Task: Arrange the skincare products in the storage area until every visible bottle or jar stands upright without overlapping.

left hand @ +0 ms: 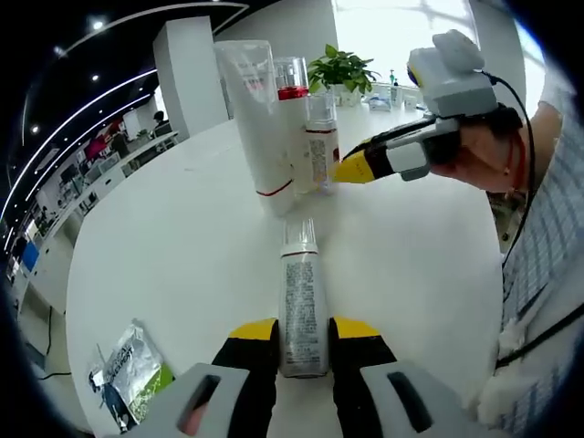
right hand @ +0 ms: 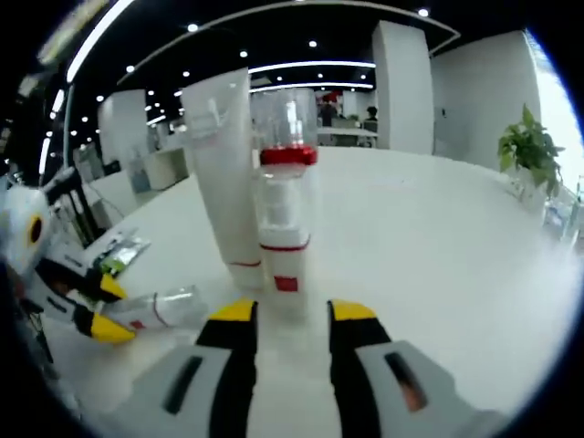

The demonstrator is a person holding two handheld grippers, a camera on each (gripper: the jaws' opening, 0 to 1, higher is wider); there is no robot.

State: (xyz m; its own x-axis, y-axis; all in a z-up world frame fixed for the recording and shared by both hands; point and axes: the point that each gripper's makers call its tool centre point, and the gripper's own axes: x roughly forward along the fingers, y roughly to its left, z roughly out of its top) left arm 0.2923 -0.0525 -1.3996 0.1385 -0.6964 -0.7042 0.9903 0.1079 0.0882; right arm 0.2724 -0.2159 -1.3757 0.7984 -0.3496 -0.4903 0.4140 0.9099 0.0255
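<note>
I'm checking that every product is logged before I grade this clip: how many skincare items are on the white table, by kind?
Upright bottles: 2, the red-collared pump bottle and the small bottle in front of it
Lying bottle: 1
White tube, upright: 1
Sachet: 1
Total: 5

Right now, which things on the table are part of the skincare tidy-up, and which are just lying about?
Job:
- lying bottle, between the left gripper's jaws
- white tube, upright
- red-collared pump bottle, upright
- small bottle standing ahead of the right gripper

Lying about:
- sachets at the table edge
- potted plant at the far side
</note>
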